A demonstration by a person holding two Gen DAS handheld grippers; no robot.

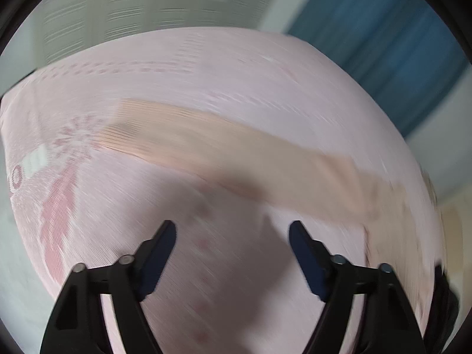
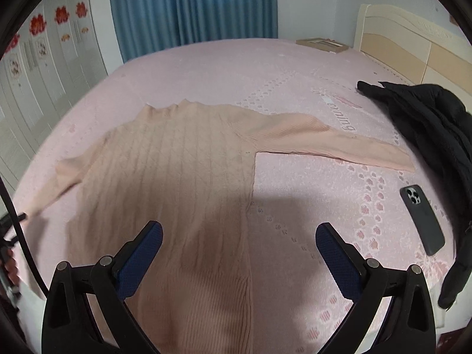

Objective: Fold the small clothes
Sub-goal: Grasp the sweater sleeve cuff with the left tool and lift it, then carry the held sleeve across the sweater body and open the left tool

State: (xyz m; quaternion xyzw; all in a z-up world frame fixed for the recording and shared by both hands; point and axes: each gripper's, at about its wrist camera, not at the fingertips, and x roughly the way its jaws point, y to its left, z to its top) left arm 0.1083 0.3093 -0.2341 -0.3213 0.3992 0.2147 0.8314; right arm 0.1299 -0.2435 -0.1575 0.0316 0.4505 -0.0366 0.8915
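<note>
The right wrist view is sharp: a peach ribbed knit sweater [image 2: 177,177] lies flat on the pink patterned bedspread [image 2: 309,191], sleeves out, with a dark smartphone [image 2: 421,219] and a black jacket [image 2: 427,124] off to its right, and the right gripper [image 2: 239,236] hovers above the hem, jaws wide and empty. The left wrist view is motion-blurred, showing only one sleeve as a peach streak across the bedspread, beyond the left gripper [image 1: 233,233], whose jaws stand apart with nothing between them.

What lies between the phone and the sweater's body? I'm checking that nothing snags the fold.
Only bare pink bedsheet, partly in shadow, between the phone and the sweater, as the right wrist view shows.
</note>
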